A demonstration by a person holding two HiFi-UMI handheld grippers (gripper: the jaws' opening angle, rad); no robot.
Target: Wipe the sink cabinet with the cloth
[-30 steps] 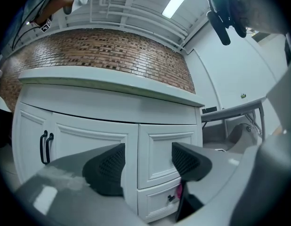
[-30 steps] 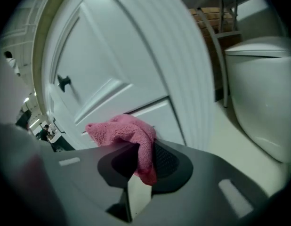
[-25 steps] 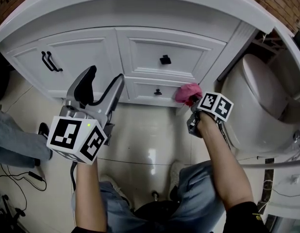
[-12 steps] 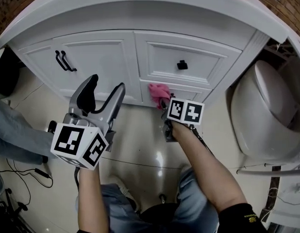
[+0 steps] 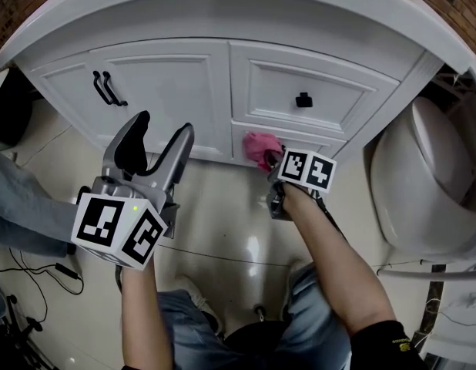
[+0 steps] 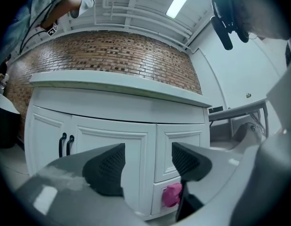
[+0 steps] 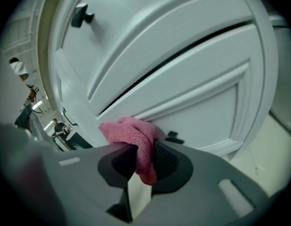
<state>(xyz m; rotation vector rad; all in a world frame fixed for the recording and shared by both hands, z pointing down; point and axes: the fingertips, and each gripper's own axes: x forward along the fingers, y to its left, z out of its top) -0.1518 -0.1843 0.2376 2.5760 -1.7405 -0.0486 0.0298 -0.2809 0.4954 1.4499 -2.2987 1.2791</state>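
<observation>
Your right gripper (image 7: 144, 160) pinches pink cloth (image 7: 129, 132); cloth lies against lower drawer (image 7: 202, 112) of sink cabinet (image 5: 176, 91). Your left gripper (image 6: 148, 164): jaws spread wide, nothing between.

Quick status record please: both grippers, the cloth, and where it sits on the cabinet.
right gripper: shut on the pink cloth
cloth position: bunched against the lower drawer front, beside its black knob
left gripper: fingers apart, nothing between them
left gripper position: held off the sink cabinet, facing its doors
</observation>
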